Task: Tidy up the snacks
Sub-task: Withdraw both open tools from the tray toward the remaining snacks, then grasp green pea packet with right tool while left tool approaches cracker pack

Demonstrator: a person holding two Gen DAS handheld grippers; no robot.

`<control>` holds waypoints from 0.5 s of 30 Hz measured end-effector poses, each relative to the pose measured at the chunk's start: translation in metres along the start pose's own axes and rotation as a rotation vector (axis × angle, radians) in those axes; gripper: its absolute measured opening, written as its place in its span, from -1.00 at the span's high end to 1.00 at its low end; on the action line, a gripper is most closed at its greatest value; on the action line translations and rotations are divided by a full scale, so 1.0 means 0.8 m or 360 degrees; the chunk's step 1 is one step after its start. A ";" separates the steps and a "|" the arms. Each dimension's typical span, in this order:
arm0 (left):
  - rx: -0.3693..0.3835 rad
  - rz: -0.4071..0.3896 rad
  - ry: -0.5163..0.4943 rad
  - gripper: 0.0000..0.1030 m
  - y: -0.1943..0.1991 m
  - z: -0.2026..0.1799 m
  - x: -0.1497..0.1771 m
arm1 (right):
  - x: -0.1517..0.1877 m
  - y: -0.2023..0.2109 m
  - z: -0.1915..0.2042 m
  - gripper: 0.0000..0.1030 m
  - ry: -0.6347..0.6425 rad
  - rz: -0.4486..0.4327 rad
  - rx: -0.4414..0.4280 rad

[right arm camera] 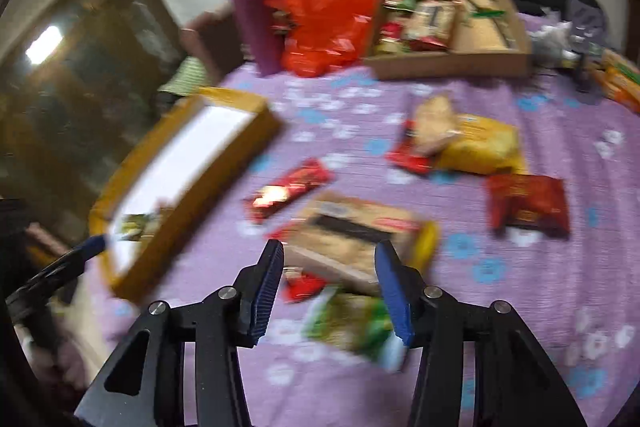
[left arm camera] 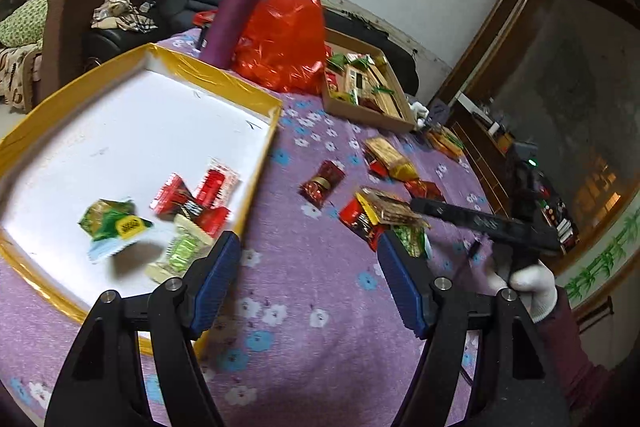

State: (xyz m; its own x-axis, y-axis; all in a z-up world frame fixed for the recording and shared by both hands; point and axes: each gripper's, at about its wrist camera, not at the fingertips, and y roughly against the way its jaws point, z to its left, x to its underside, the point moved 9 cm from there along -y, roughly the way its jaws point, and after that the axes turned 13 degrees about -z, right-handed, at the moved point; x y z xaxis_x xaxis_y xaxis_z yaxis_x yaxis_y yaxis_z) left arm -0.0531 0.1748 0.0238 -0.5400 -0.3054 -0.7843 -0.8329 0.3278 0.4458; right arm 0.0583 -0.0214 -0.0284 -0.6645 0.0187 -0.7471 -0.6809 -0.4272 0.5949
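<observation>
A purple cloth with white and blue flowers covers the surface (left arm camera: 320, 267), and nearly everything sits on it. The biggest item is the yellow-rimmed tray (left arm camera: 224, 83) with a white floor, at the left of the left wrist view. Inside it lie several snack packets (left arm camera: 192, 203): red ones, a pale green one, and a green packet (left arm camera: 112, 223) bearing a yellow label whose print is too smeared to read. At the far side stand a cardboard box (left arm camera: 332, 103) full of mixed snacks, a red plastic bag (left arm camera: 284, 35) just beside it, and a tall purple bottle (left arm camera: 240, 11) touching the bag.

Loose snacks lie on the cloth between tray and box: a yellow bag (right arm camera: 480, 143), a dark red packet (right arm camera: 528, 207), a small red wrapper (right arm camera: 288, 187), and a tan packet (right arm camera: 356, 235) with a dark band and a red strip, its lettering lost in blur. A green packet (right arm camera: 352, 323) lies nearest.

The left tongs (left arm camera: 310, 267) hang spread wide over bare cloth just beside the tray's corner, gripping nothing. The right tongs (right arm camera: 328, 291), held in a white-gloved hand (left arm camera: 528, 287), are parted over the tan and green packets; they seem not to press on either, though the picture is blurred.
</observation>
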 end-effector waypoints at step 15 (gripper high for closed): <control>-0.0005 0.0067 -0.0046 -0.38 -0.016 -0.019 0.013 | 0.030 0.020 -0.004 0.00 -0.0011 0.0047 -0.0019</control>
State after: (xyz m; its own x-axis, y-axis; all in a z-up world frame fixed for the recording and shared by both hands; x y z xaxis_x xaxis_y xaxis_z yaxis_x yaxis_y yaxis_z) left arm -0.0500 0.1538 0.0167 -0.5709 -0.2653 -0.7770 -0.8099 0.3369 0.4801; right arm 0.0323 -0.0303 -0.0378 -0.6864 0.0123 -0.7271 -0.6573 -0.4382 0.6131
